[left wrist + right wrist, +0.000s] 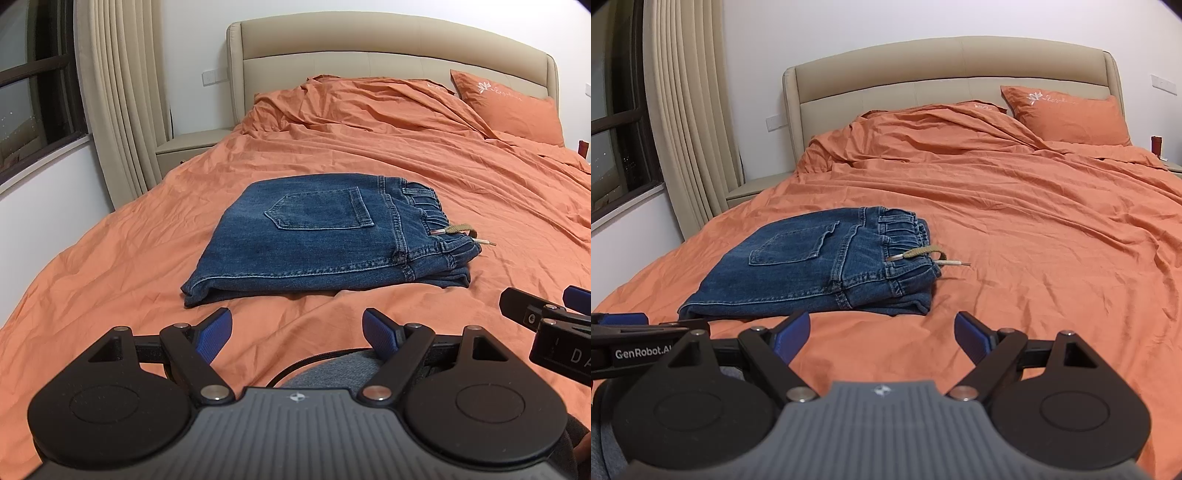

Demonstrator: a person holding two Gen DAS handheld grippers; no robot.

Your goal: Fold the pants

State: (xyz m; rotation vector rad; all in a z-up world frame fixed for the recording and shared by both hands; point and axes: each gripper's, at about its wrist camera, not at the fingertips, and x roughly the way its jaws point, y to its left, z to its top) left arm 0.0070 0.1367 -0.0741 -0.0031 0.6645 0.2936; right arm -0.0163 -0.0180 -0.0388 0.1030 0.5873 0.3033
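The pants (317, 236) are lying folded into a compact blue denim bundle on the orange bedsheet (424, 177), sitting in the middle of the left wrist view and to the left of centre in the right wrist view. Both grippers are hanging above the sheet on the near side of the bundle, touching nothing. The left gripper (297, 334) is showing its blue pads spread wide with only bare sheet between them, and the right gripper (882, 332) is likewise standing spread and empty. The bundle's long axis is running across the frame, from the folded edge at lower left to the elastic waistband (424, 206) at the right, where a tan drawstring (458, 232) is trailing out onto the sheet. From the left gripper the bundle is lying straight ahead, just beyond the fingertips; from the right gripper it is lying ahead and off to the left, with the waistband corner being its nearest part. I would judge the left one slightly better lined up for any further move, and the folding itself looks done or nearly so. A pillow (509, 107) is resting well apart at the upper right, against the headboard (369, 40).
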